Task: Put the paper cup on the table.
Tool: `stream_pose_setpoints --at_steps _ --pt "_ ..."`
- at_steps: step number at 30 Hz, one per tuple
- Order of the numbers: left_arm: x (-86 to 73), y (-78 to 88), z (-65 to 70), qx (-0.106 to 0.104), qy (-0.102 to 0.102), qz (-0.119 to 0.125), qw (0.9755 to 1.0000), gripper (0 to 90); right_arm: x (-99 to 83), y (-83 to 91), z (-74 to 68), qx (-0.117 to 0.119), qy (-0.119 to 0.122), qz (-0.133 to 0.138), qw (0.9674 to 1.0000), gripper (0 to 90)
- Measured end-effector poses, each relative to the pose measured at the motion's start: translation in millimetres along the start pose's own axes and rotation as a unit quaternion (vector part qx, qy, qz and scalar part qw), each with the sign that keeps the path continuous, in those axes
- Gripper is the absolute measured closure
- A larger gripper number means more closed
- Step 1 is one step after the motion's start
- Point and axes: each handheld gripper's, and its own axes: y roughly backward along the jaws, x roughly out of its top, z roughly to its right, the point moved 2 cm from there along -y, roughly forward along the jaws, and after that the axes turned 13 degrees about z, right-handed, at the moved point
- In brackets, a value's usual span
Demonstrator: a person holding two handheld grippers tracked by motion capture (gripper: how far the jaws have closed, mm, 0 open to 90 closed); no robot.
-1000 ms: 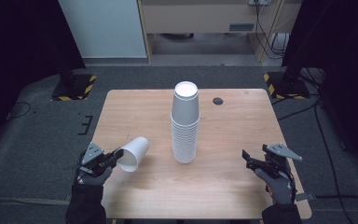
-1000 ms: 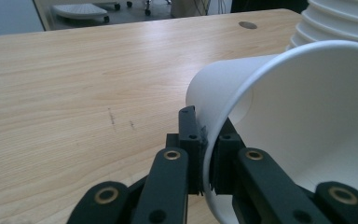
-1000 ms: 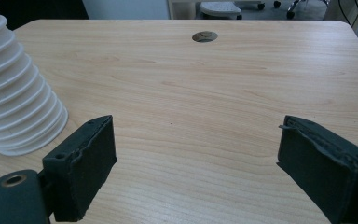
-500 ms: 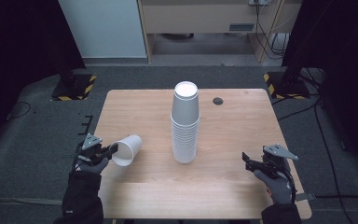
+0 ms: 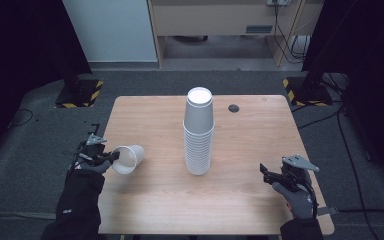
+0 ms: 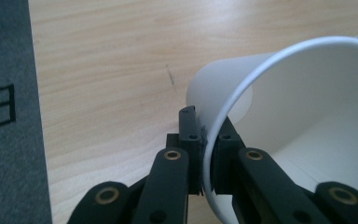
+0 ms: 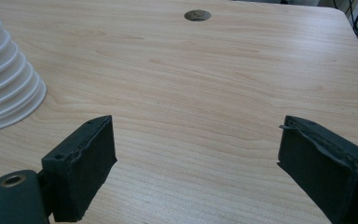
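Observation:
A single white paper cup (image 5: 128, 158) lies tipped on its side over the left part of the wooden table (image 5: 160, 205), its mouth turned toward my left gripper (image 5: 109, 157). In the left gripper view that gripper (image 6: 206, 140) is shut on the cup's (image 6: 307, 116) rim, one jaw inside and one outside. A tall stack of upside-down white cups (image 5: 198, 134) stands at the table's middle. Near the front right edge my right gripper (image 5: 269, 174) is open; in the right gripper view (image 7: 196, 158) nothing sits between its jaws, and the stack's base (image 7: 4, 88) is at the far left.
A small round cable hole (image 5: 234, 108) sits in the tabletop at the back right, also seen ahead of the right gripper as a hole (image 7: 197, 15). Dark carpet surrounds the table, and the table's left edge (image 6: 35, 116) is close beside the left gripper.
My left gripper has carried the single cup leftward, away from the stack and toward the table's left edge, lifting it a little. The right gripper has stayed where it was.

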Motion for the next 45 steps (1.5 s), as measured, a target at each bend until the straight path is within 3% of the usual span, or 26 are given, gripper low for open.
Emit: stream_pose_setpoints --at_steps 4,9,10,12,17,18,20,21,22,24,25,27,28,30,33,39,41,42,43,44,45 --pt "3.7 -1.0 -3.5 0.010 -0.006 -0.021 0.9997 85.0 0.0 0.1 0.4 0.000 0.000 0.000 1.0000 11.1" --pt "8.8 -3.9 -5.2 0.011 -0.011 -0.071 0.9973 85.0 -0.2 -0.1 0.8 0.000 0.001 0.000 1.0000 11.0" --pt "8.8 -3.9 -5.2 0.011 -0.011 -0.071 0.9973 85.0 -0.2 -0.1 0.7 0.001 0.000 0.000 1.0000 11.0" --pt "11.2 -4.3 -6.6 0.012 -0.015 -0.100 0.9948 84.9 -0.2 -0.1 0.5 0.002 -0.001 -0.001 1.0000 11.0" --pt "14.6 -3.4 -6.1 0.013 -0.016 -0.121 0.9925 85.0 -0.3 -0.2 0.8 0.002 0.000 -0.001 1.0000 11.0" --pt "15.6 -3.5 -5.4 0.013 -0.020 -0.140 0.9898 85.0 -0.4 -0.2 0.7 0.003 -0.001 -0.001 1.0000 11.0" --pt "16.1 -3.4 -5.2 0.013 -0.021 -0.150 0.9884 84.9 -0.4 -0.2 0.5 0.003 -0.001 -0.002 1.0000 11.0" --pt "17.2 -2.6 -5.5 0.009 -0.018 -0.171 0.9852 85.0 -0.4 -0.2 0.1 0.004 -0.001 -0.002 1.0000 11.0" --pt "17.7 -2.5 -5.4 0.008 -0.011 -0.176 0.9843 84.9 -0.4 -0.2 0.1 0.004 0.000 -0.002 1.0000 11.1" --pt "18.5 -1.6 -6.8 0.009 -0.012 -0.198 0.9801 85.0 -0.3 -0.1 0.1 0.004 -0.001 -0.001 1.0000 11.0" --pt "18.5 -1.6 -6.8 0.009 -0.012 -0.198 0.9801 85.0 -0.3 -0.1 0.2 0.004 -0.001 -0.001 1.0000 11.0" --pt "19.1 -1.3 -7.4 0.011 -0.008 -0.216 0.9762 84.8 -0.4 -0.1 0.2 0.004 0.000 -0.001 1.0000 11.0" --pt "19.1 -1.3 -7.4 0.011 -0.008 -0.216 0.9762 84.9 -0.4 -0.1 0.2 0.004 0.000 -0.001 1.0000 11.0" --pt "18.8 -0.8 -6.5 0.006 0.002 -0.239 0.9709 84.9 -0.4 -0.1 0.1 0.005 0.000 -0.002 1.0000 11.0" --pt "18.5 -0.6 -7.3 0.005 0.009 -0.255 0.9668 84.4 -0.5 -0.3 -0.2 0.005 0.001 -0.002 1.0000 11.0" --pt "15.5 -2.4 -6.9 -0.001 0.023 -0.267 0.9634 83.6 -0.3 -0.4 -0.6 0.007 -0.001 -0.001 1.0000 11.0" --pt "15.3 -2.9 -6.9 -0.001 0.024 -0.266 0.9636 81.9 -0.1 -0.4 -0.8 0.007 -0.001 0.000 1.0000 11.0" --pt "15.5 -3.5 -6.5 0.000 0.027 -0.259 0.9654 81.0 0.0 -0.4 -0.7 0.007 0.000 0.000 1.0000 11.0" --pt "15.5 -3.5 -6.5 0.000 0.027 -0.259 0.9654 81.0 0.0 -0.4 -0.7 0.007 0.000 0.000 1.0000 11.0" --pt "15.7 -3.6 -6.1 0.000 0.031 -0.251 0.9675 79.1 -0.1 -0.4 -0.7 0.007 0.000 0.000 1.0000 11.0" --pt "15.7 -3.6 -6.1 0.000 0.031 -0.251 0.9675 76.4 -0.1 -0.4 -0.7 0.007 0.000 0.000 1.0000 11.0"
